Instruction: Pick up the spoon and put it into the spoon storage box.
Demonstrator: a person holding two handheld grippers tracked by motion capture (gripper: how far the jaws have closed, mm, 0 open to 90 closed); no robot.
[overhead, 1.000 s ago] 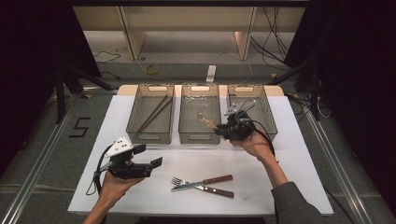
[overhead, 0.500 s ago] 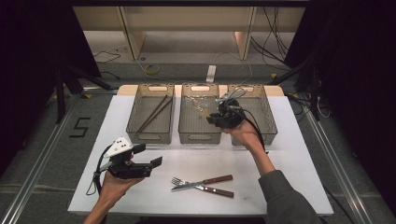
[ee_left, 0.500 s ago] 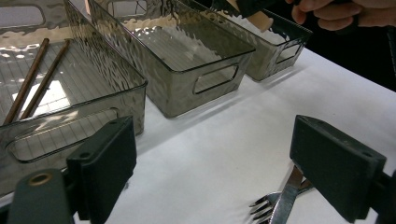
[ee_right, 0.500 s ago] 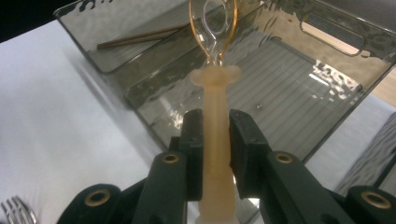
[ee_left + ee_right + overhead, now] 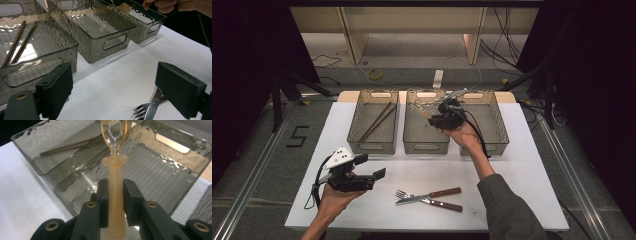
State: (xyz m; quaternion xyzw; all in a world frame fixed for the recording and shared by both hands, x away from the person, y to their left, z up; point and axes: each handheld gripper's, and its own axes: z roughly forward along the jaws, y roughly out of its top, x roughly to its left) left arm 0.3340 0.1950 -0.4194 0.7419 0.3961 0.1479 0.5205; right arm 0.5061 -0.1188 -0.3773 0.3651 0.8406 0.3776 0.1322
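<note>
Item 1, nearest me: left gripper (image 5: 379, 174), jaws wide apart and empty, low over the white table (image 5: 522, 165).

Item 2: steel fork and knife with brown wooden handles (image 5: 429, 196), lying crossed, awaiting sorting.

Item 3: right gripper (image 5: 115, 188), clamped on the pale beige handle of a clear-bowled plastic spoon (image 5: 115, 195), over the middle smoked-plastic bin (image 5: 426, 125).

I judge placing in hand; next I lower, then release.

Item 4: left bin holding brown chopsticks (image 5: 376, 121).
</note>
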